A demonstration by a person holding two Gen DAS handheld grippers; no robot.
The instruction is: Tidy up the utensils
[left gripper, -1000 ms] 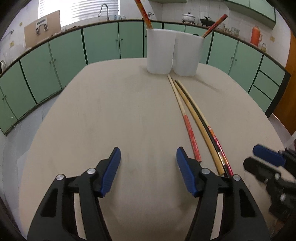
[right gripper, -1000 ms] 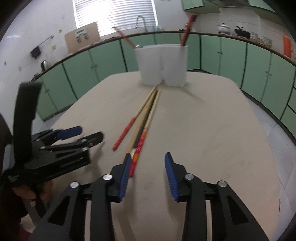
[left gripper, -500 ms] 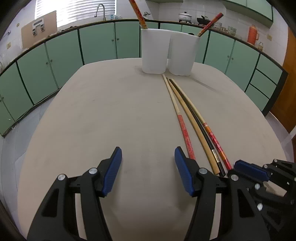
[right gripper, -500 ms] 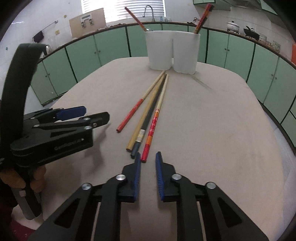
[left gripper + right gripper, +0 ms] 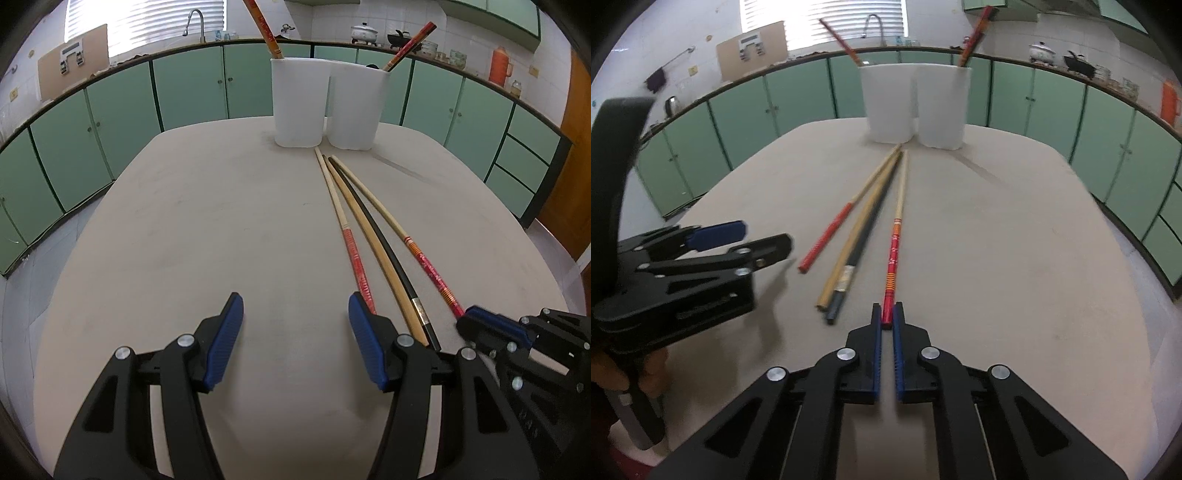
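Four chopsticks (image 5: 866, 218) mid-table; right gripper (image 5: 887, 321) clamps rightmost, left gripper (image 5: 295, 325) released.

Six chopsticks (image 5: 356, 216) — two holders (image 5: 299, 103)

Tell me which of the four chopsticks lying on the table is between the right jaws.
The chopstick with the red and orange patterned end, rightmost of the four; the right gripper is shut on its near tip.
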